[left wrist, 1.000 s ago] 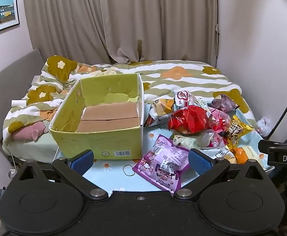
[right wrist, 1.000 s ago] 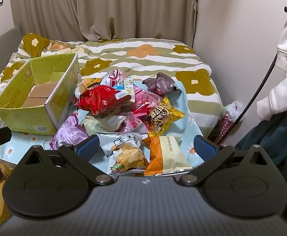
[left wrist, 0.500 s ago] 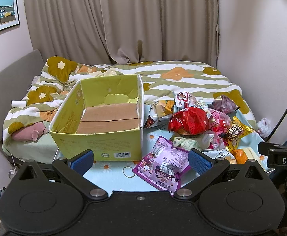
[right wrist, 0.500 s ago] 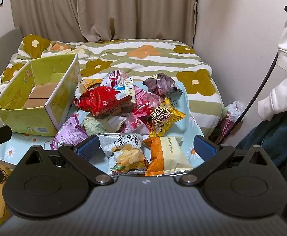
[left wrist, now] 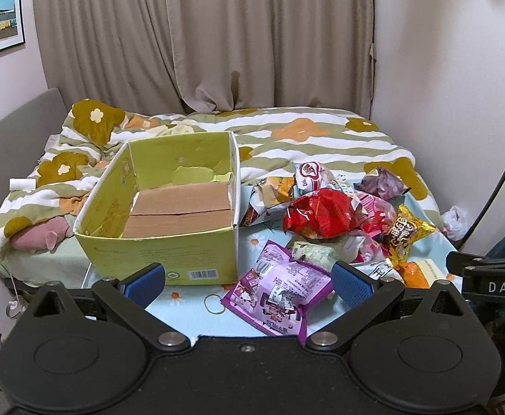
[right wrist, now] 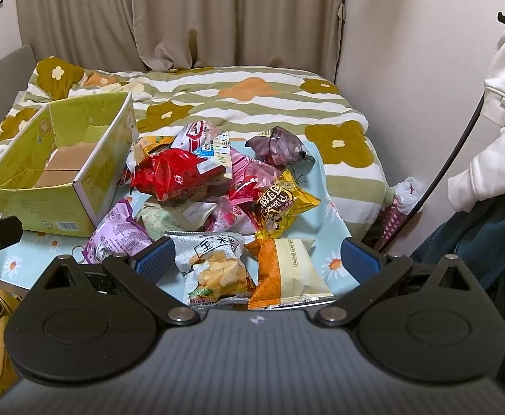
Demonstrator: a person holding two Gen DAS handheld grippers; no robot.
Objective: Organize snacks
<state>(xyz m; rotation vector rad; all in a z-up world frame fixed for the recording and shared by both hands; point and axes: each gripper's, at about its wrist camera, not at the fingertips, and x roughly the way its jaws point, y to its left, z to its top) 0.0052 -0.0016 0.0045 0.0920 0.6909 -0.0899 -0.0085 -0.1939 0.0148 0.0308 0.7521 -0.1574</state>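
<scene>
An open yellow-green cardboard box (left wrist: 162, 252) stands on the bed, also in the right wrist view (right wrist: 90, 186); I see only its brown bottom flaps inside. A pile of snack packets lies right of it: a red bag (left wrist: 321, 214), a purple packet (left wrist: 280, 290), a yellow bag (right wrist: 280, 204), a grey chip packet (right wrist: 214, 269) and an orange-and-cream packet (right wrist: 287, 269). My left gripper (left wrist: 249, 282) is open and empty, held before the box and purple packet. My right gripper (right wrist: 257, 259) is open and empty above the chip and orange packets.
A light blue flowered cloth (left wrist: 183, 297) lies under box and snacks on a striped flower duvet (left wrist: 304, 138). A rubber band (left wrist: 214, 302) lies on the cloth. Curtains and walls close the back and right. A person in white (right wrist: 494, 121) stands at right.
Both views have shifted very slightly; the box and snacks sit a little lower in the left wrist frame. Nothing was grasped or moved.
</scene>
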